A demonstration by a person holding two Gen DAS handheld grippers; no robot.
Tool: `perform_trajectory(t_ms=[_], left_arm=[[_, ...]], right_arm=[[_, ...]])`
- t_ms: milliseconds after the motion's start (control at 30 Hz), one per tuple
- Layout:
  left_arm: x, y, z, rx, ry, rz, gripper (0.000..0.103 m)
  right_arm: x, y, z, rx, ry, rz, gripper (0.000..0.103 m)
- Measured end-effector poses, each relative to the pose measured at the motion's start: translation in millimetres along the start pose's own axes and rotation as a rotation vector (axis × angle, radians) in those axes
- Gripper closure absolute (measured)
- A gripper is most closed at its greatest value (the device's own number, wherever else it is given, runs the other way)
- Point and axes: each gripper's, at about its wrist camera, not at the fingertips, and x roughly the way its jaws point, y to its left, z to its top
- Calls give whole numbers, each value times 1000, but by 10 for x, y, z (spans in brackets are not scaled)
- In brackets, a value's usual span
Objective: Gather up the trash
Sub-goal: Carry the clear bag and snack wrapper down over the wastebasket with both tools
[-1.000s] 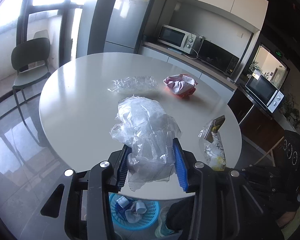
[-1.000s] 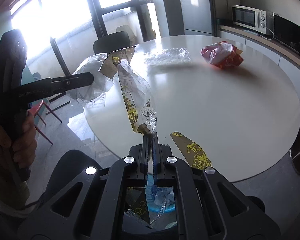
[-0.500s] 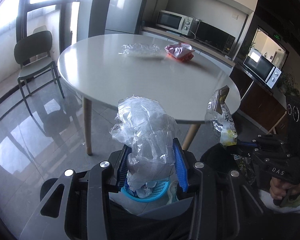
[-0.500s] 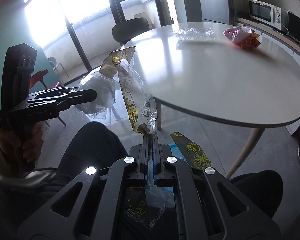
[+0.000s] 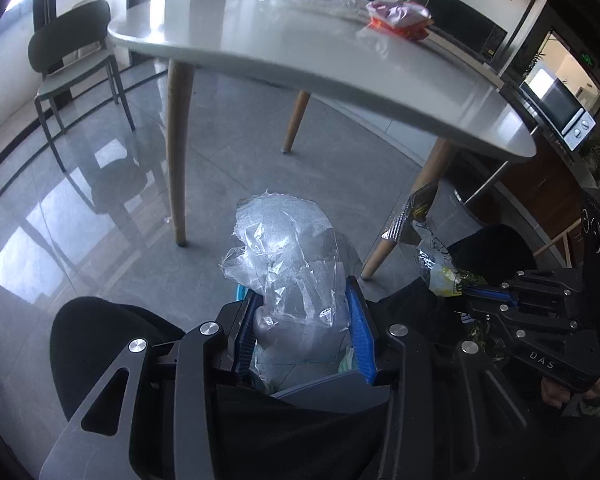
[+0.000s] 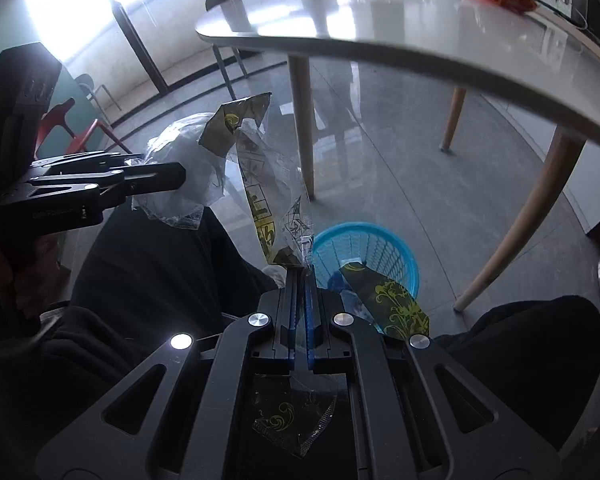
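Left gripper [image 5: 302, 322] clamps the clear plastic bag [image 5: 288, 264]; right gripper [image 6: 300, 280], pinching the printed wrapper [image 6: 260, 184], has dropped below the table toward the blue basket [image 6: 368, 252] at two o'clock; release is next.

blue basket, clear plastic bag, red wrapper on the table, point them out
blue basket [image 6: 384, 240], right wrist view, far rim
clear plastic bag [image 5: 288, 256], left wrist view, crumpled middle
red wrapper [image 5: 400, 18], left wrist view, top
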Motion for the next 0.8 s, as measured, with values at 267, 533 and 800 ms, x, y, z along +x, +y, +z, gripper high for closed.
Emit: perform_trajectory(t_ms=[267, 533, 800], left_arm=[[374, 131, -77, -41, 63, -4, 63], [711, 75, -7, -48, 94, 6, 63], [968, 44, 15, -51, 151, -15, 63]], right_arm=[[475, -295, 12, 82, 77, -17, 100], [871, -506, -27, 168, 149, -9, 100], [1313, -720, 31, 249, 220, -20, 100]])
